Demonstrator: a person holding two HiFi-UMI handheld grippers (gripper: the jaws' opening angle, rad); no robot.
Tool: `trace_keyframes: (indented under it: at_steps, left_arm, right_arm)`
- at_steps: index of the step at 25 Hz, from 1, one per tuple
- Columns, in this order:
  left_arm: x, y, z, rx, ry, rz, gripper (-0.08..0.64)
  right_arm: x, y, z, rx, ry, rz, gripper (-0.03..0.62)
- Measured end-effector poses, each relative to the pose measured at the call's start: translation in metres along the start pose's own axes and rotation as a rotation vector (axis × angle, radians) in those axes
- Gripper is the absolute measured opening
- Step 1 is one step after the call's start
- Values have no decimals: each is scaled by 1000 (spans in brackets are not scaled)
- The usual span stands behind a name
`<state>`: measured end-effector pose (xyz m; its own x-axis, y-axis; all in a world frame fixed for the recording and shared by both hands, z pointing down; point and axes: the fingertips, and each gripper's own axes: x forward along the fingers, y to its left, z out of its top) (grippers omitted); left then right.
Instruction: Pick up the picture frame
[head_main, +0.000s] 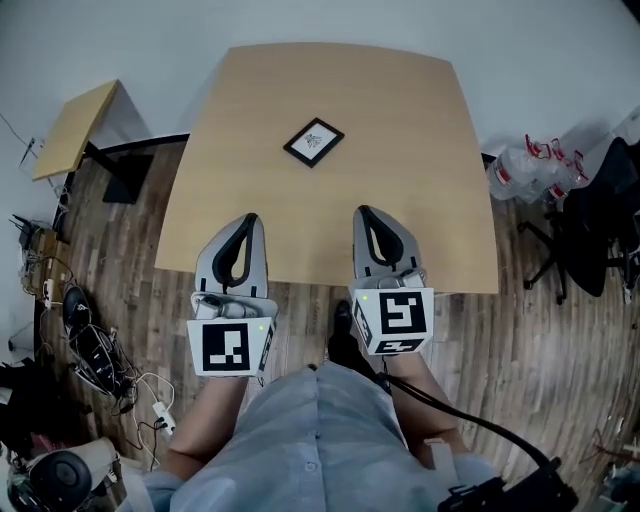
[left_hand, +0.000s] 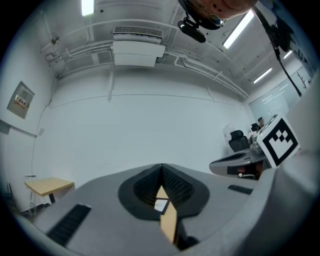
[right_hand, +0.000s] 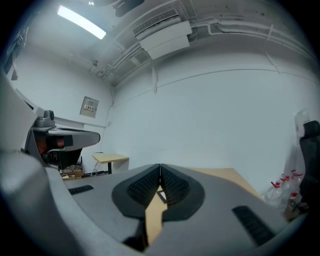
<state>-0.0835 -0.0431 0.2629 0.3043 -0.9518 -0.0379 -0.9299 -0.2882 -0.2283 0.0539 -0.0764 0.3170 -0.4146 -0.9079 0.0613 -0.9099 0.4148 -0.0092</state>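
Observation:
A small black picture frame (head_main: 314, 141) with a white mat lies flat on the light wooden table (head_main: 400, 110), toward its far middle. My left gripper (head_main: 250, 218) and right gripper (head_main: 362, 211) hover side by side over the table's near edge, well short of the frame. Both point level toward it with jaws closed together and nothing between them. In the left gripper view the frame (left_hand: 161, 204) shows as a sliver through the slot below the closed tips (left_hand: 161, 166). The right gripper view shows it (right_hand: 161, 196) the same way under its tips (right_hand: 160, 166).
A smaller wooden desk (head_main: 75, 125) stands at the left by the wall. Cables and gear (head_main: 95, 350) litter the floor at the left. A black office chair (head_main: 595, 225) and a plastic bag (head_main: 525, 170) sit at the right. The person's legs fill the bottom of the head view.

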Motion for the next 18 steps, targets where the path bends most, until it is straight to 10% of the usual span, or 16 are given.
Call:
trace_keyframes:
  at_steps: [12, 18]
  left_arm:
    - [79, 20, 21, 78, -17, 111, 2]
    - [101, 26, 21, -16, -24, 165, 2]
  right_arm:
    - [99, -52, 33, -5, -67, 101, 2]
    - [127, -64, 37, -9, -71, 124, 2]
